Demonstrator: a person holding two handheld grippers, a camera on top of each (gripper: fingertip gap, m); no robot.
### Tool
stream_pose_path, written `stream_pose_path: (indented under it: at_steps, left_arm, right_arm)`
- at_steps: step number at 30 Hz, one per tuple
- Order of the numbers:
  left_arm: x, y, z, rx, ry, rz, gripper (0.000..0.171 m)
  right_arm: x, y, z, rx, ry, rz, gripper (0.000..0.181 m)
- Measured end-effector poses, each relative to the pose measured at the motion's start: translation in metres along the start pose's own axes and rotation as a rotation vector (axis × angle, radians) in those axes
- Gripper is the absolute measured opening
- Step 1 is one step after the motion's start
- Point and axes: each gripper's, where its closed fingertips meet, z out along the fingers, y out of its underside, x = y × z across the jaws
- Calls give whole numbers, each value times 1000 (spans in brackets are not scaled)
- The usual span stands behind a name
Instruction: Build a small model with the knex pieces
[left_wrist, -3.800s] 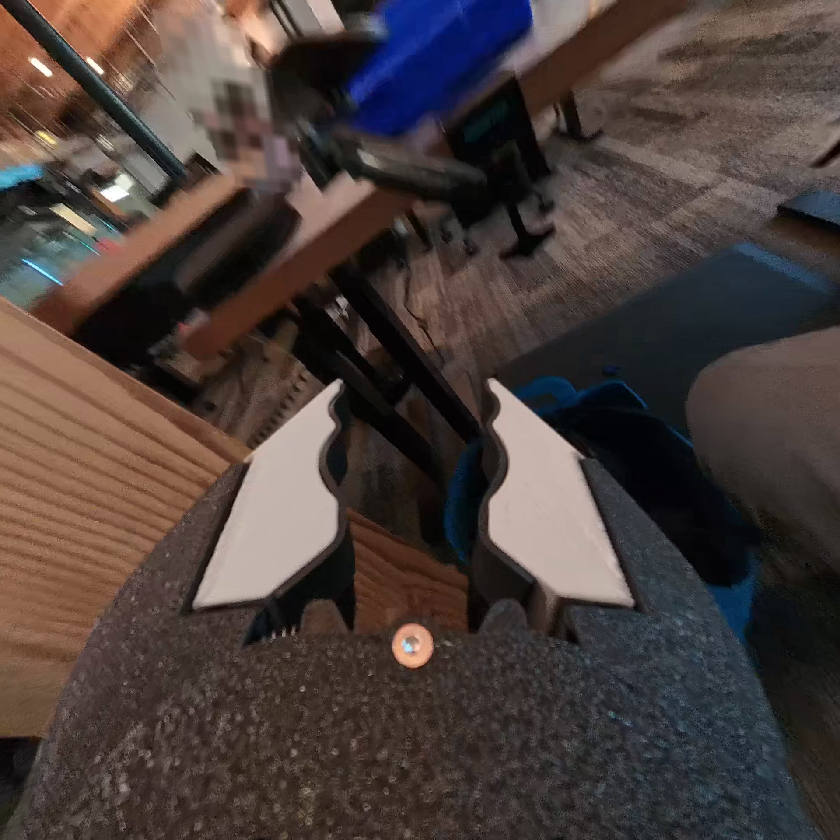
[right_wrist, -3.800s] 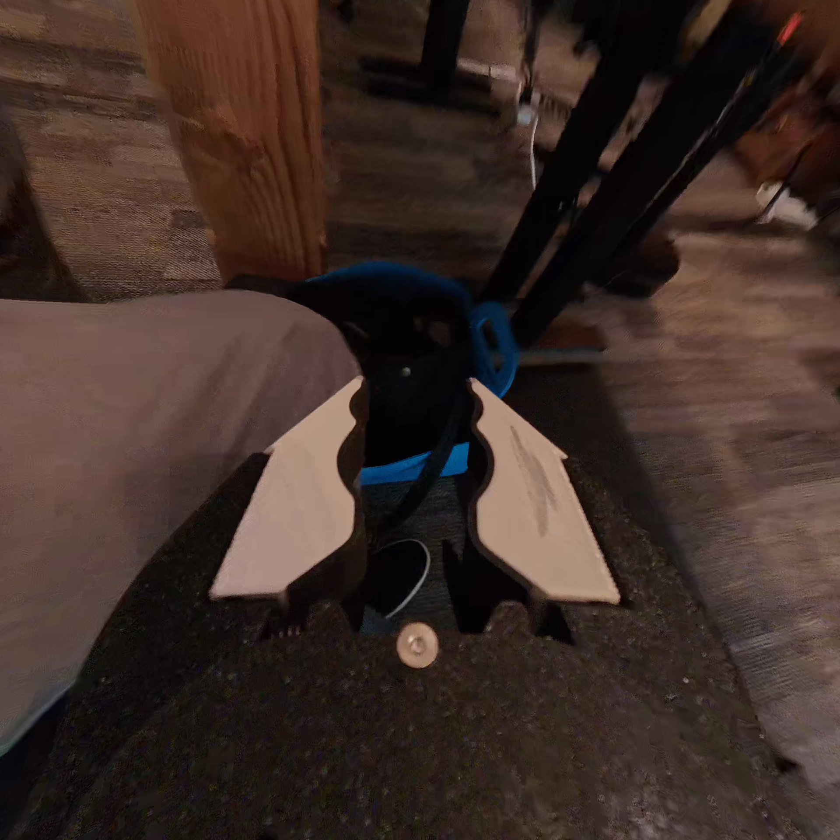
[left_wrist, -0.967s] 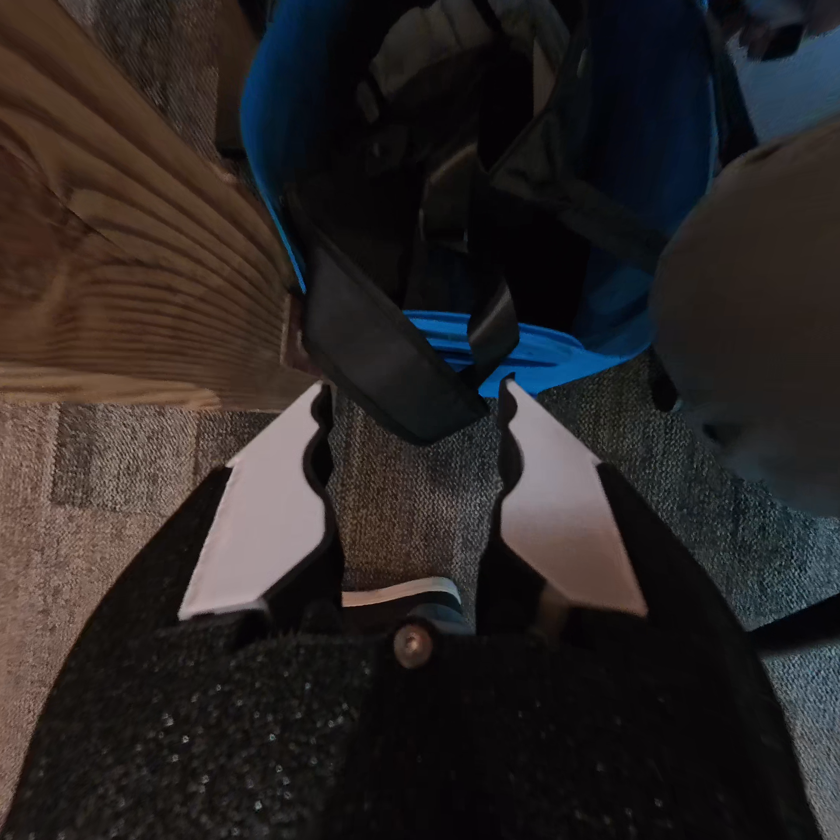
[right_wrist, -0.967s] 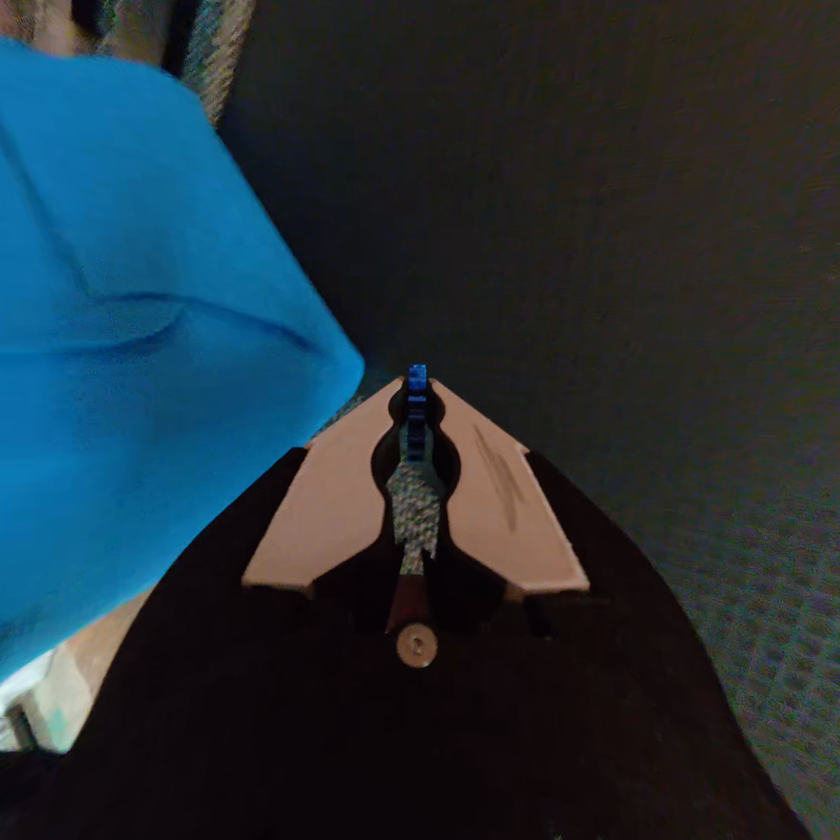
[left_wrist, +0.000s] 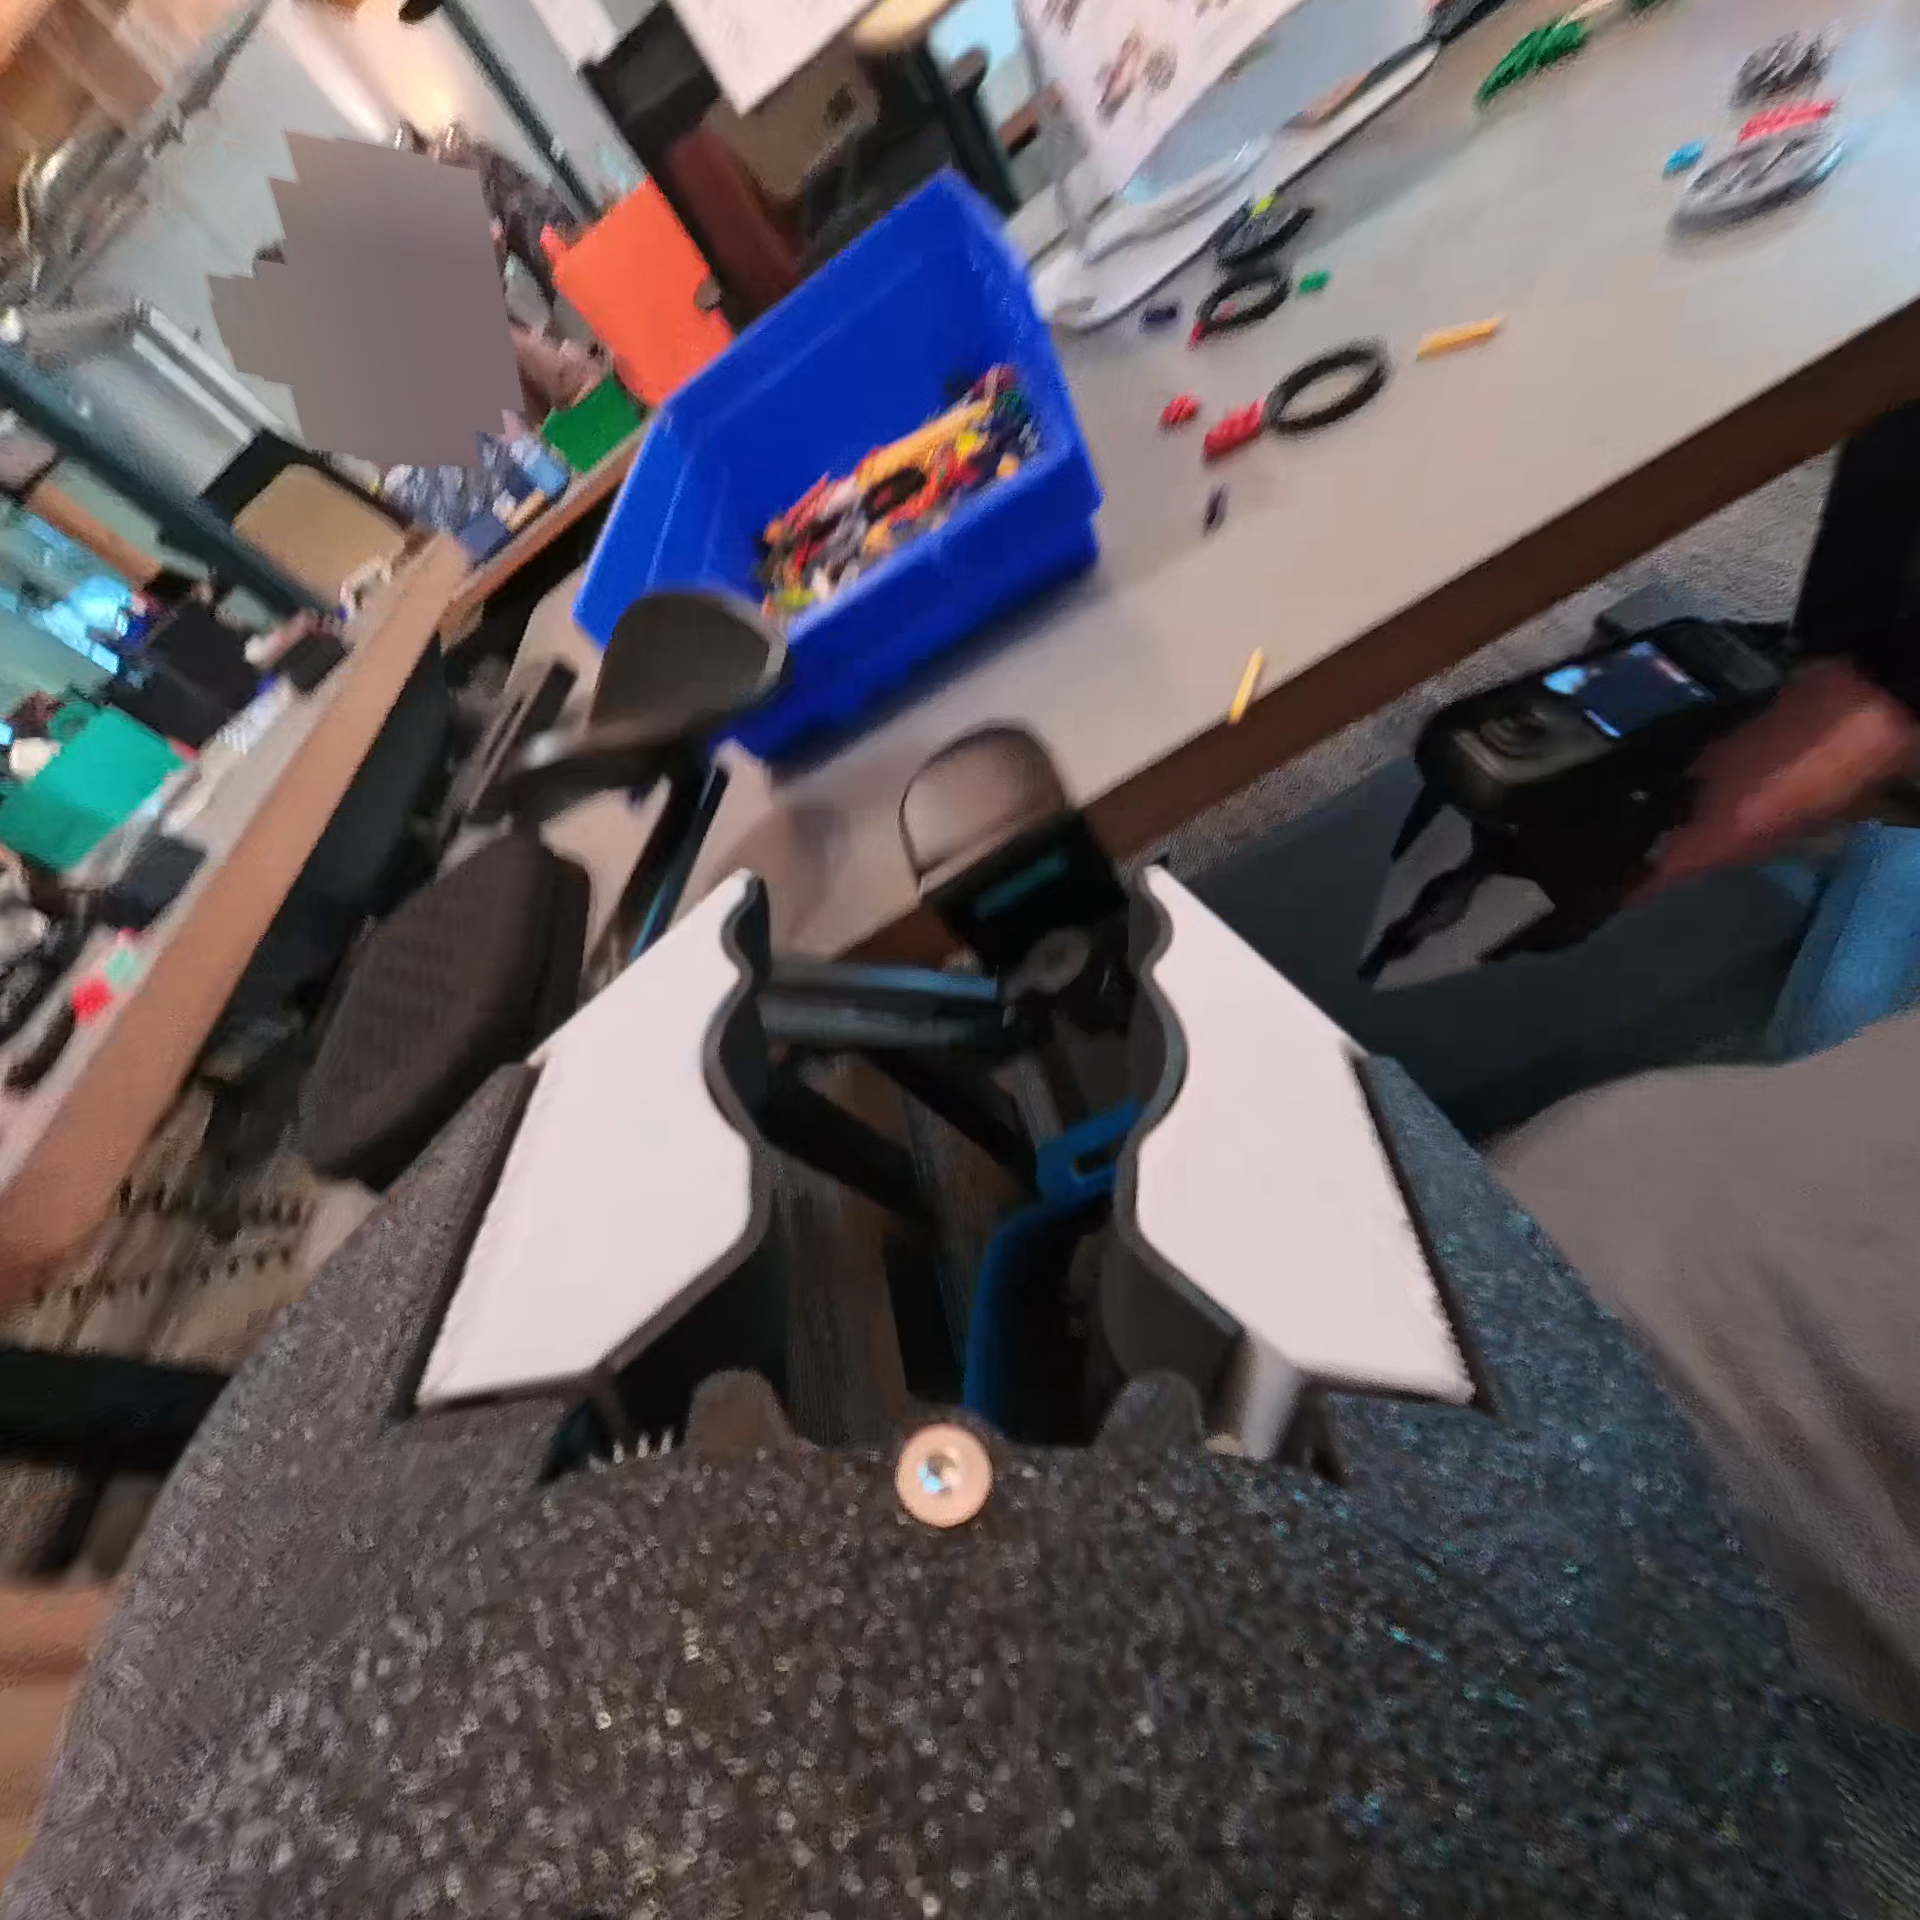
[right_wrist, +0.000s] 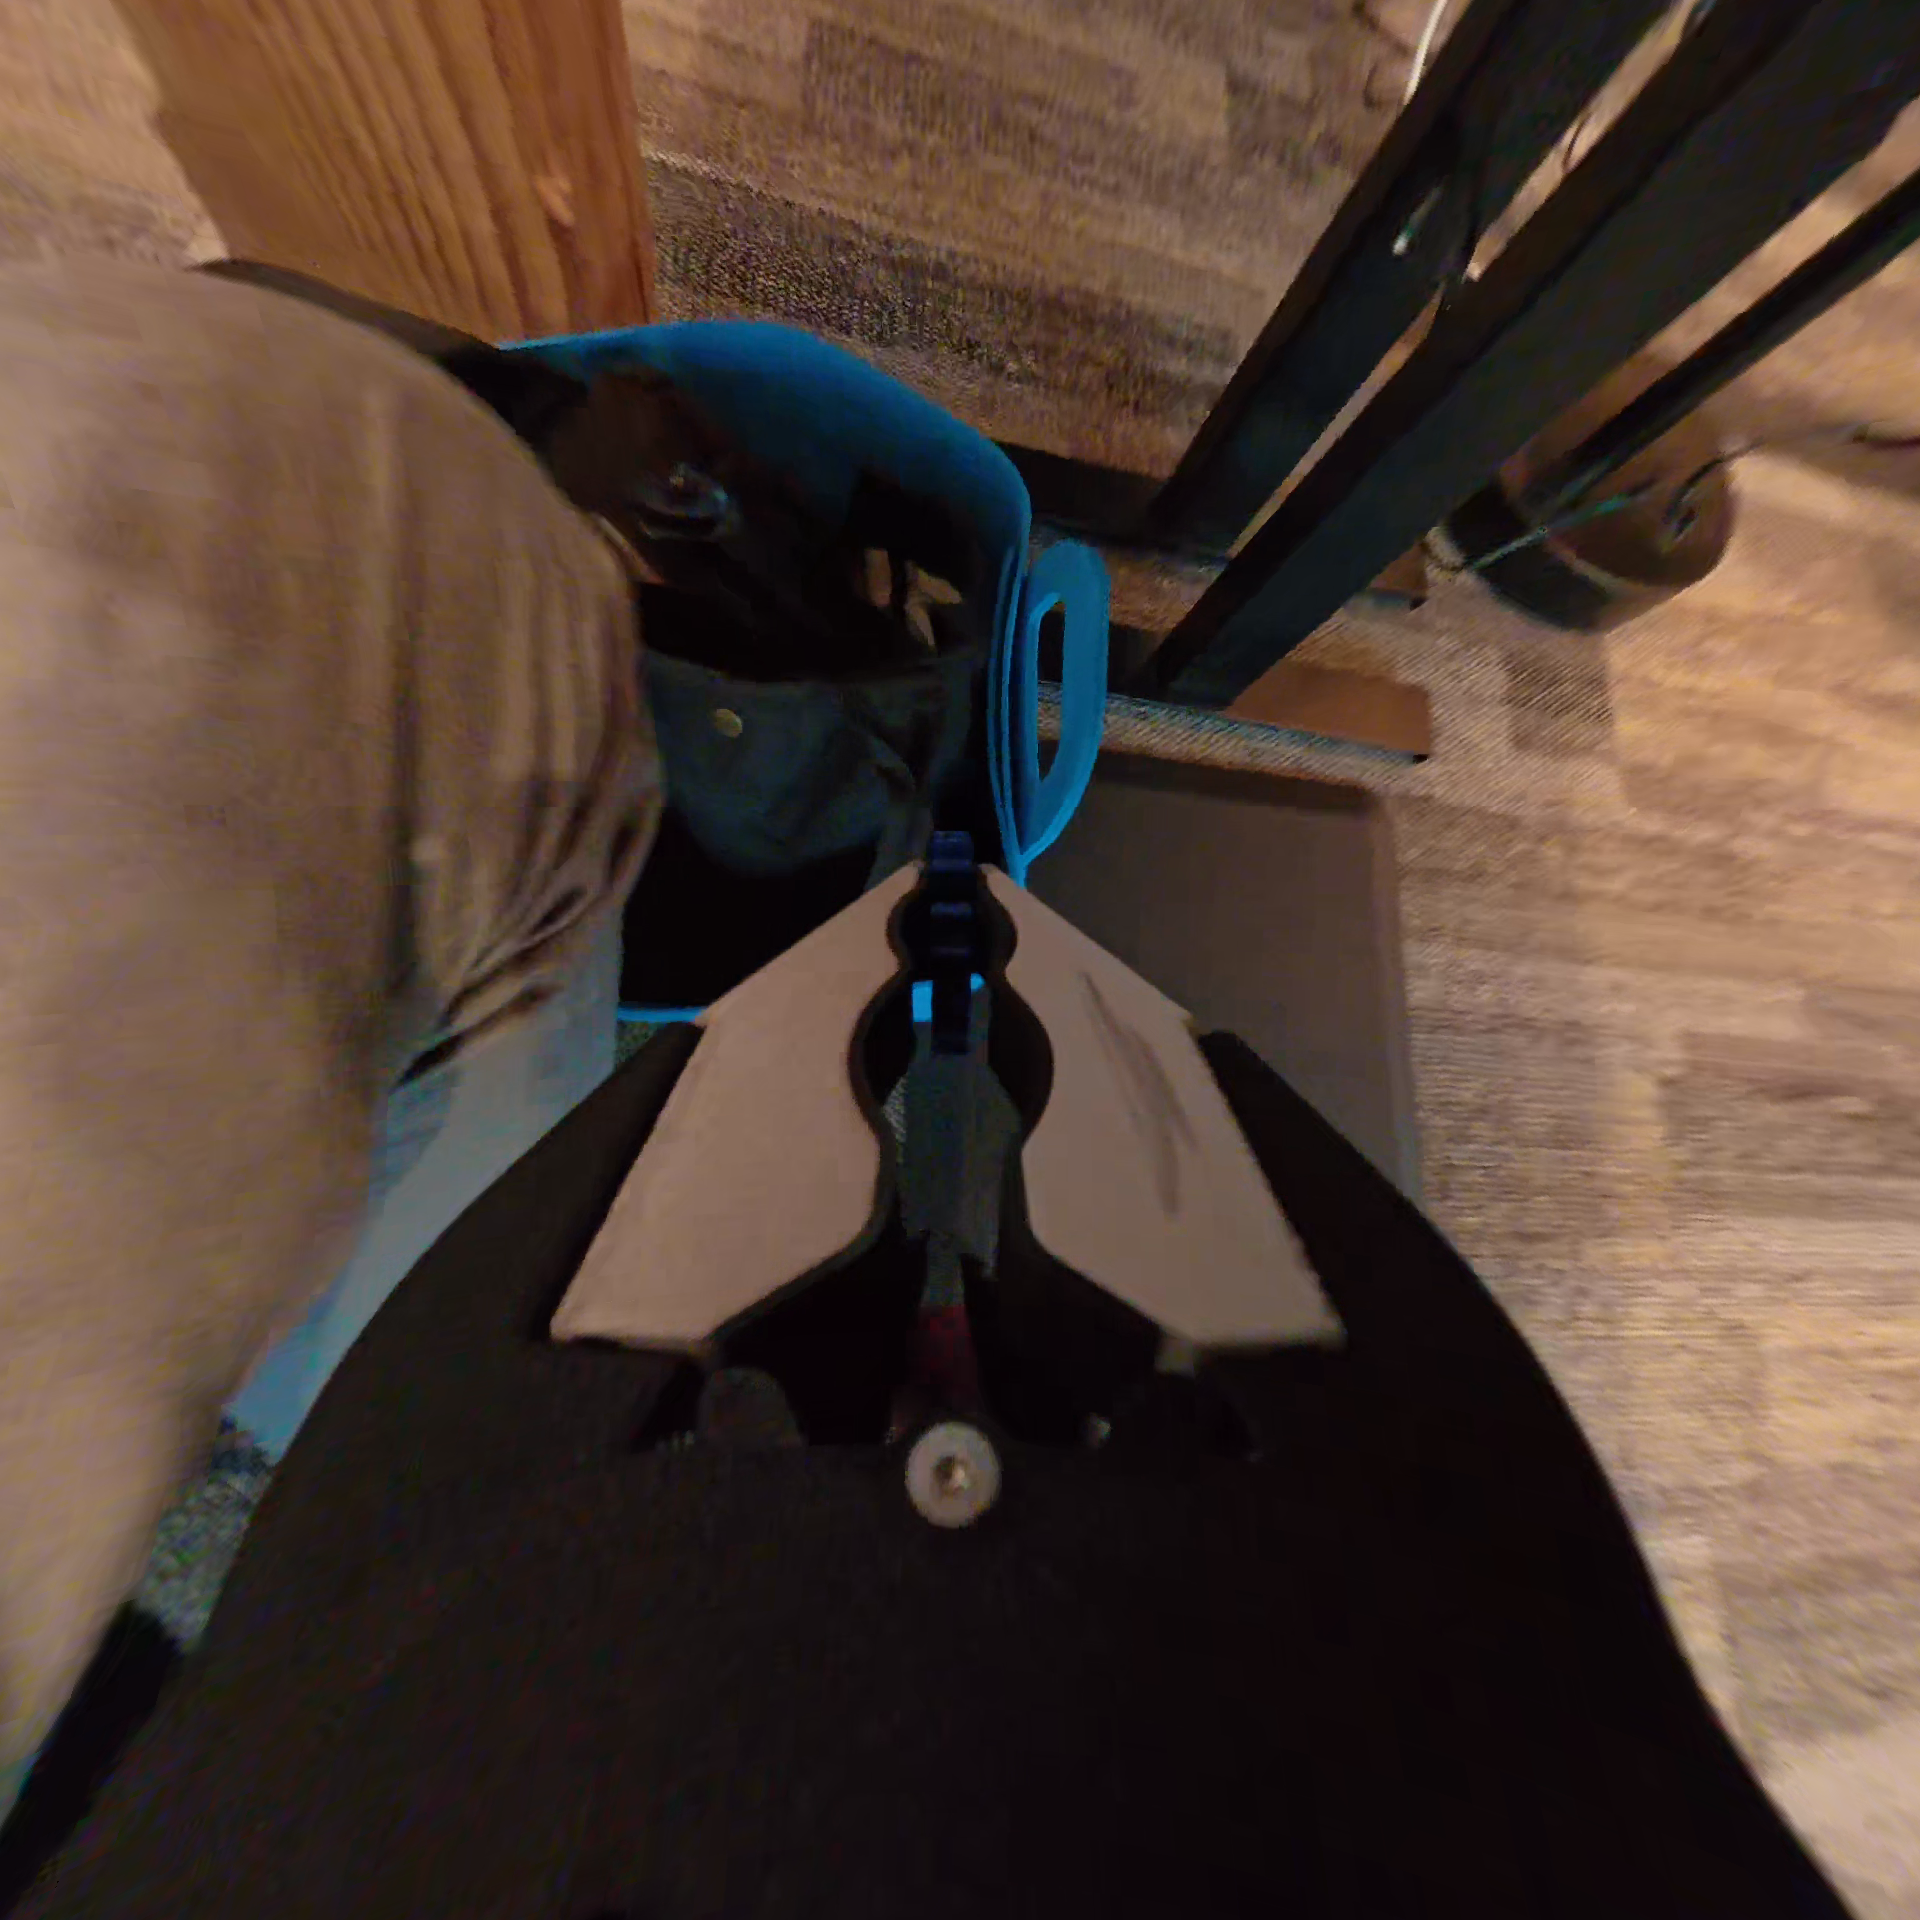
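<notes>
Right tongs clamped on small toothed dark-blue plastic piece, above open blue fabric bag on carpet floor. Left tongs apart, empty, aimed toward grey table bearing blue plastic bin. Piece probably light, rigid, slippery; pinch flat faces.

Glossy plastic blue bin; grained wood post; rough carpet; matt grey cloth.

Left wrist view low, tilted up toward a table; right wrist view floorward — shared blue bag.
</notes>
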Motion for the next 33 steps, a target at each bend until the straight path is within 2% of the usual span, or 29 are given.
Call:
stream_pose_path:
  at_steps: [3,9,12,15,18,20,22,24,26,27,30,33]
  left_arm:
    - [15,-50,22,80,64,65,67]
    - [66,-153,80,244,246,181,63]
    - [113,-204,118,311,382,253,63]
    - [172,-244,163,342,547,327,63]
    - [234,-267,207,339,735,379,61]
    - [267,-271,238,319,822,416,60]
    - [292,-270,269,287,858,445,60]
    - [315,-272,283,286,927,460,54]
    - [328,-267,298,263,929,508,52]
    - [333,-266,302,258,951,507,44]
    - [342,-263,305,255,1024,461,31]
    - [348,-260,308,261,1042,458,12]
  right_arm:
    - [-16,-1,-54,29,46,-85,5]
    - [-50,-8,-169,159,45,-89,5]
    - [-50,-22,-235,262,6,-2,5]
    - [-47,-34,-304,376,-113,105,5]
    - [-31,-44,-375,504,-197,176,5]
    - [10,-43,-418,595,-132,268,5]
    - [58,-26,-447,618,-15,357,5]
    - [102,0,-466,618,88,456,5]
    - [132,30,-468,586,92,608,6]
    - [143,45,-465,562,94,674,5]
    - [159,78,-447,463,66,800,5]
    - [154,103,-420,285,19,823,5]
